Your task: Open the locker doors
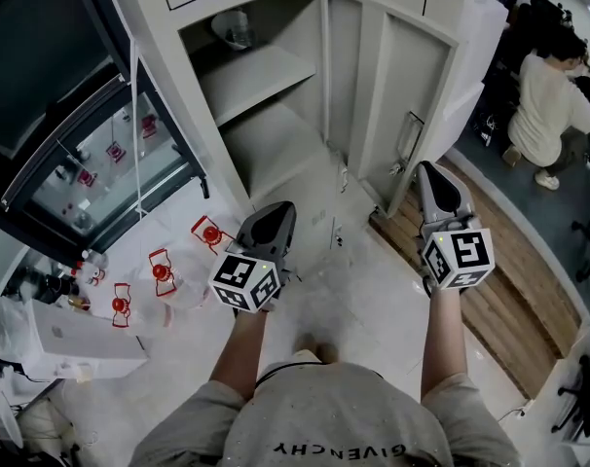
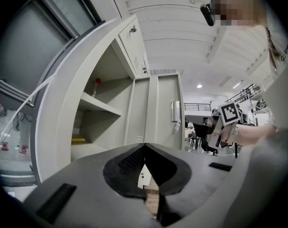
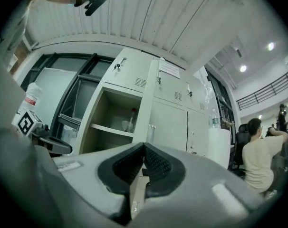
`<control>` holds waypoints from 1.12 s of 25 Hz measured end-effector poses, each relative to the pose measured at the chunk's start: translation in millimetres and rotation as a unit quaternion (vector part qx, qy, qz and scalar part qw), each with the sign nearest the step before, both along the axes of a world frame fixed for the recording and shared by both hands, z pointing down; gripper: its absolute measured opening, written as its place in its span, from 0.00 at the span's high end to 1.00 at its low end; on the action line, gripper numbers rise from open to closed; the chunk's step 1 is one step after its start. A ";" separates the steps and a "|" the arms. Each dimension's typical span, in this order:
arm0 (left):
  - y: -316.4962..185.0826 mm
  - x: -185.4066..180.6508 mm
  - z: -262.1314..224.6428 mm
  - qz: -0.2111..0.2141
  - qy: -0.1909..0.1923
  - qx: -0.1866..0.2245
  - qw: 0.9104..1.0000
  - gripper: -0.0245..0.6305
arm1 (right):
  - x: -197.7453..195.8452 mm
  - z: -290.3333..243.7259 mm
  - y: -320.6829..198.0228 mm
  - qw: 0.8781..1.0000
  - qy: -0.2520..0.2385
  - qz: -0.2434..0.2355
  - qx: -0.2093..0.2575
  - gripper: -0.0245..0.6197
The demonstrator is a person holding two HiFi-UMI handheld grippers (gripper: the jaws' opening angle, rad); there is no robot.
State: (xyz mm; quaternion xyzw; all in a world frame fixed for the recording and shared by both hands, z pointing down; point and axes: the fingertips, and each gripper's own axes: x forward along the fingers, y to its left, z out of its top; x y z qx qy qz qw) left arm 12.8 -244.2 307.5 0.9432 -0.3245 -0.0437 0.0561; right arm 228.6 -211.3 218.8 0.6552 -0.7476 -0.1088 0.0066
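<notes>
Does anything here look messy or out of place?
Small red-and-white items lie scattered on the floor beside the glass door, left of the open locker, not put away. What they are is unclear.

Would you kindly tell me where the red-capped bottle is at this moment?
In the left gripper view, the red-capped bottle stands at the back of the upper shelf in the open locker, left of the open door.

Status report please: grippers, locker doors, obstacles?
Left hand-held gripper shut, empty. Right hand-held gripper shut, empty. One tall grey metal locker door open; upper grey doors closed. No obstacle seen.
</notes>
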 end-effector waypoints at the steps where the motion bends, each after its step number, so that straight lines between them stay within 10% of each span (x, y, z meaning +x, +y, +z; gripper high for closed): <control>1: -0.2 -0.8 1.3 -0.003 -0.001 -0.001 1.000 0.96 | 3.1 1.2 -1.0 1.000 0.002 0.007 0.000 0.96; 28: -15.1 -53.5 50.9 -0.074 -0.017 -0.042 0.996 0.96 | -62.8 97.2 -20.9 0.995 0.006 -0.056 -0.082 0.96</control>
